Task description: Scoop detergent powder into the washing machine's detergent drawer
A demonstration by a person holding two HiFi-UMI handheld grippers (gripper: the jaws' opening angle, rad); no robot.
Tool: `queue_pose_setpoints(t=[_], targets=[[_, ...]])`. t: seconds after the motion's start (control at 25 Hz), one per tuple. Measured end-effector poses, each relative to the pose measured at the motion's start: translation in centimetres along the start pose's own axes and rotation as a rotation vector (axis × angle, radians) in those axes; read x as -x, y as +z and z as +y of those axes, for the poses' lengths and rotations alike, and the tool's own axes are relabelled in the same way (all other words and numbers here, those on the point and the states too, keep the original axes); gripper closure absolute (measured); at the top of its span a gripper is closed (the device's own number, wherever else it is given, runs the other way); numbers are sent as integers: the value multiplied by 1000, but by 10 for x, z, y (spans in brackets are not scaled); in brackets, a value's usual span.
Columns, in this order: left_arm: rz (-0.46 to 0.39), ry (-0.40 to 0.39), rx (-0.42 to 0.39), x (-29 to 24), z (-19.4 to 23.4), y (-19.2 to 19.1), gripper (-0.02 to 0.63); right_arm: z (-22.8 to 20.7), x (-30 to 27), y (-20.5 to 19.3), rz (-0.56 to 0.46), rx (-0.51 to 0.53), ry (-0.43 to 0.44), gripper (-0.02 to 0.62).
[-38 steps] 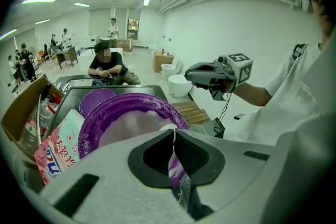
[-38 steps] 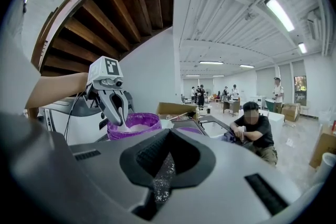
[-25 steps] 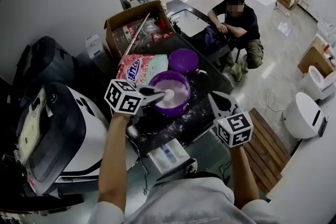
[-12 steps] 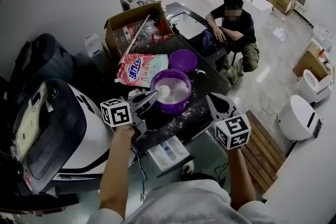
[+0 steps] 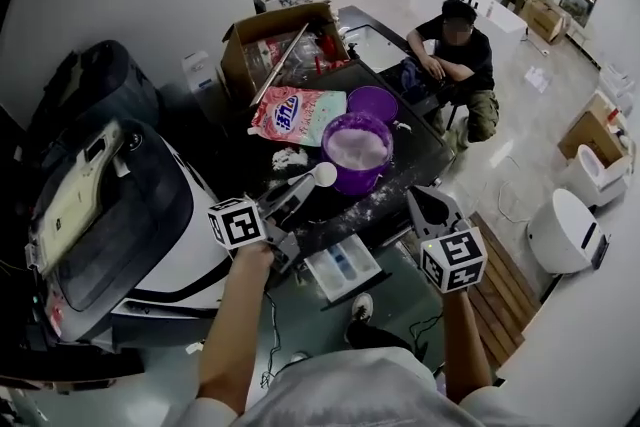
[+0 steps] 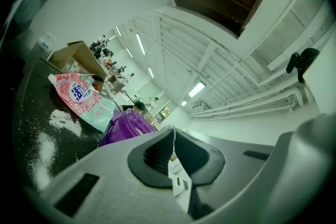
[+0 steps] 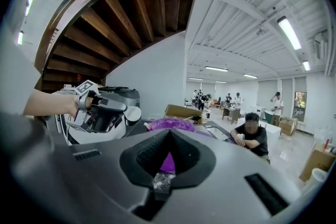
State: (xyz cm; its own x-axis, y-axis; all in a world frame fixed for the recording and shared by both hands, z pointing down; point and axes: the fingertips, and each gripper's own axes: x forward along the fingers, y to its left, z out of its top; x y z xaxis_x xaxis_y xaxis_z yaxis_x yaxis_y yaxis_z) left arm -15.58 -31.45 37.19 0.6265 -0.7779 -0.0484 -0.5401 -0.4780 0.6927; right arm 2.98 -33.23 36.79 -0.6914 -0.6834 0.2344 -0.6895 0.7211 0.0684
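In the head view my left gripper (image 5: pixel 296 196) is shut on the handle of a white scoop (image 5: pixel 322 175) that carries powder, held over the dark table between the purple bowl (image 5: pixel 358 151) and the open detergent drawer (image 5: pixel 343 263). The bowl holds white powder. In the left gripper view the scoop handle (image 6: pixel 177 180) shows edge-on between the shut jaws. My right gripper (image 5: pixel 428 207) hangs to the right of the drawer, shut with nothing in it; powder dust clings to its pads (image 7: pixel 161 178). The right gripper view shows the bowl (image 7: pixel 170 124) and my left gripper (image 7: pixel 105 113).
The white washing machine (image 5: pixel 120 225) stands at the left. A pink detergent bag (image 5: pixel 298 113), a purple lid (image 5: pixel 372 103) and spilled powder (image 5: pixel 290 158) lie on the table (image 5: pixel 400 177). A cardboard box (image 5: pixel 270 45) stands behind. A person (image 5: pixel 458 55) sits beyond the table.
My left gripper has drawn the scoop out of the purple bowl and back toward the table's near edge, with powder in it. The right gripper has barely moved.
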Motion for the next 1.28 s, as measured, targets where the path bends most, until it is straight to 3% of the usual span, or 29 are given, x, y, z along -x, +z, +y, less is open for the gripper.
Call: queue_pose_setpoints(t=[0.32,0.44,0.6,0.76,0.88,1.04,1.28], targets=[[-33,34,35,78,-17,-19,592,78,34,1,-6,26,14,589],[-49,0,58,97,-26,-32,592,104,58,1,-7,29,-1,589],[-60,-4,212,122,-21,-73,592,123,92,-9,0,4,-53,589],[-54,-2,282,141,-23,-100,592,133,116,-24,29,5,-104,590],[-32,51,245,154,-16,-115,592,136,134,-41,56,-14,-136,589],[-7,70,210,155,-14,-131,592,141,154,-63,91,-39,-157,589],[94,88,131,139,-15,-166,592,144,160,-86,117,-65,-150,589]])
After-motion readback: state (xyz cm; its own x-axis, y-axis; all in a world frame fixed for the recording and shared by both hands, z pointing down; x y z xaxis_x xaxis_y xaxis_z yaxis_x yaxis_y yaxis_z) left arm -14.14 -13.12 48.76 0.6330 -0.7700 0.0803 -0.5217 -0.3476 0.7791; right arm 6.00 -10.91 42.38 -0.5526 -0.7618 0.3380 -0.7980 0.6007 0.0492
